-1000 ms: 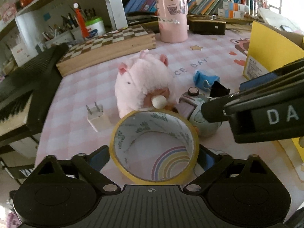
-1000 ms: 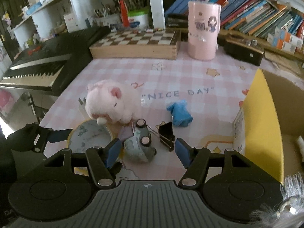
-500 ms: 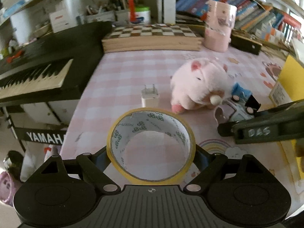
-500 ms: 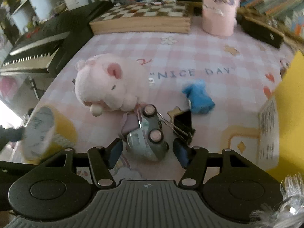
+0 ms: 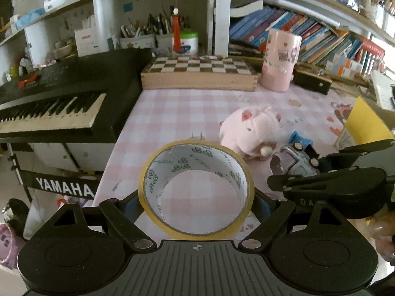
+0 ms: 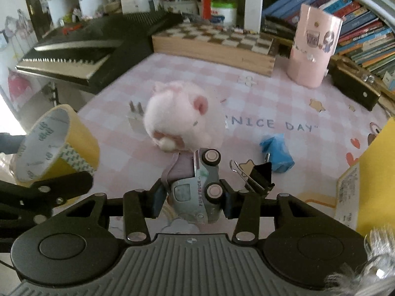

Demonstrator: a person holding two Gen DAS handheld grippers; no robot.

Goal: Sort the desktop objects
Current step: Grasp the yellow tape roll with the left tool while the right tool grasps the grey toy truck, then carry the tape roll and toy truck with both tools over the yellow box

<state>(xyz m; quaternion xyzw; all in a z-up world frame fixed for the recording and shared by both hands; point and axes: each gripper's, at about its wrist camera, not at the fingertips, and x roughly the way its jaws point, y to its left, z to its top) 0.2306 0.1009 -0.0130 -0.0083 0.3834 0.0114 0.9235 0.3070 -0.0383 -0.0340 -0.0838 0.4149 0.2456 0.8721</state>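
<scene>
Holding: left tongs (image 5: 196,203) clamped on tape roll (image 5: 196,187), now lifted off surface (image 5: 172,113)
right tongs (image 6: 191,201): just closed on toy truck (image 6: 197,187), ready to lift

Yellow tape roll (image 5: 196,190) w/ white inside; pink plush (image 6: 180,118); grey-blue truck (image 6: 197,187); pink-checked mat (image 5: 172,113).

The left wrist camera is looking forward along its fingers from the near-left of the pink plush pig (image 5: 251,133), facing the shelves beyond it. The right wrist camera is sitting closer to the pig (image 6: 182,120), just on its near-right, facing the same way. Both views are sharing the pig, the chessboard (image 5: 200,74) behind it and the keyboard (image 6: 93,46) to its left.
</scene>
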